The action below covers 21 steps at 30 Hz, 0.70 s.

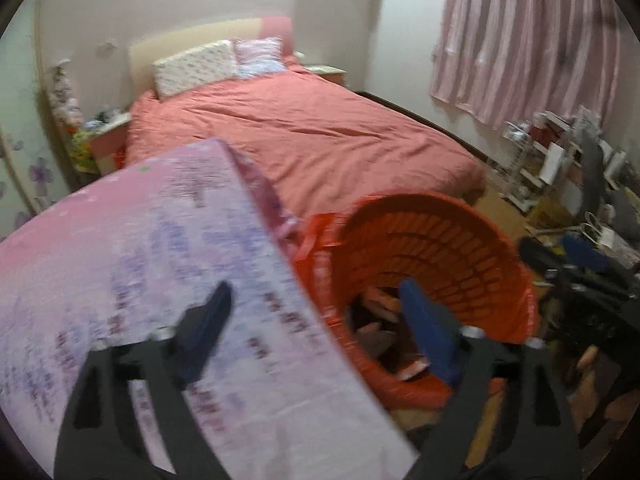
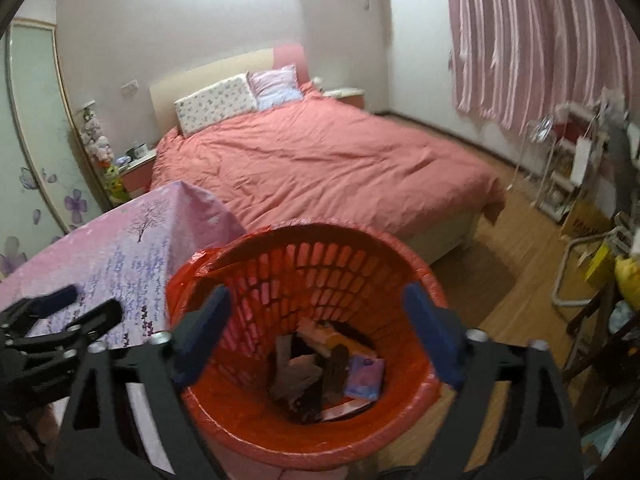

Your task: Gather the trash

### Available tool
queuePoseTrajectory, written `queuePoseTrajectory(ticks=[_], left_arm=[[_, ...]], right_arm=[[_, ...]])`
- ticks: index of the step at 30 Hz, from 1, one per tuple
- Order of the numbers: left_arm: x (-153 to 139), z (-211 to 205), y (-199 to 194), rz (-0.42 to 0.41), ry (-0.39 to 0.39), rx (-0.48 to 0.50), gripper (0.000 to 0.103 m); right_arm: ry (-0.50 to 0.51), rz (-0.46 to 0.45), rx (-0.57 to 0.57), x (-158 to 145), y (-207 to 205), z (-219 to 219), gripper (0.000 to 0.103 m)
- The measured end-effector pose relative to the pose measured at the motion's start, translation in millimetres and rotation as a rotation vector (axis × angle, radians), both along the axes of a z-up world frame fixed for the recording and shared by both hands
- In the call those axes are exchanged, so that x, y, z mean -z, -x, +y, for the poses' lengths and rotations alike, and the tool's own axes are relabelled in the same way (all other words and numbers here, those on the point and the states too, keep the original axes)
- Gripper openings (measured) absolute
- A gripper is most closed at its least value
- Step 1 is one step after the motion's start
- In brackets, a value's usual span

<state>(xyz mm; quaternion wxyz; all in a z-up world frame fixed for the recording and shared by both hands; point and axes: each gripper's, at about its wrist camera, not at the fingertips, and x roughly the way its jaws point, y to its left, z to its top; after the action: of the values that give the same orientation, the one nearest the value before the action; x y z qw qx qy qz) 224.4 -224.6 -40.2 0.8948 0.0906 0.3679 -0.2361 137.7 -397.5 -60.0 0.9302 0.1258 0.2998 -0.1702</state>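
A red mesh basket (image 2: 320,232) lined with a red bag stands on the wooden floor beside a table. Inside lie brown wrappers (image 2: 300,376) and a purple packet (image 2: 366,376). My right gripper (image 2: 316,294) hangs open over the basket's mouth, with nothing between its blue pads. My left gripper (image 1: 316,292) is open too and holds nothing. It straddles the table's corner and the basket (image 1: 440,208), with some of the trash (image 1: 376,336) visible below it. Each gripper shows in the other's view: the left gripper (image 2: 80,306) over the table, the right gripper (image 1: 568,260) beyond the basket.
The table (image 2: 120,248) wears a pink and lilac printed cloth and touches the basket's left side. A bed (image 2: 320,160) with a salmon cover fills the middle of the room. Cluttered shelves (image 2: 568,168) and boxes line the right wall under pink curtains (image 2: 540,40).
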Motion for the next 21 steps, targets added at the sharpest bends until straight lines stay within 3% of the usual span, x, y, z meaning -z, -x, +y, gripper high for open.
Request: queuePoseTrajectory(ticks=[1, 6, 13, 21], left_arm=[[-2.1, 8.2, 4.0, -0.022, -0.008, -0.023, 0.098], [-13.9, 57.8, 30.2, -0.112, -0.071, -0.136, 0.099], [-21.9, 130.3, 71.0, -0.144, -0.049, -0.262, 0.099], [-18.2, 190.4, 132.8, -0.186, -0.027, -0.403, 0.099]], right_arm=[[0.031, -0.021, 0.014, -5.3, 7.7, 7.4, 0.101], [0.145, -0.036, 0.073, -19.2, 23.8, 24.5, 0.101], [0.323, 0.007, 0.081, -26.5, 51.0, 69.4, 0.101], [0.306, -0.074, 0.033, -29.3, 100.4, 119.4, 0.101]])
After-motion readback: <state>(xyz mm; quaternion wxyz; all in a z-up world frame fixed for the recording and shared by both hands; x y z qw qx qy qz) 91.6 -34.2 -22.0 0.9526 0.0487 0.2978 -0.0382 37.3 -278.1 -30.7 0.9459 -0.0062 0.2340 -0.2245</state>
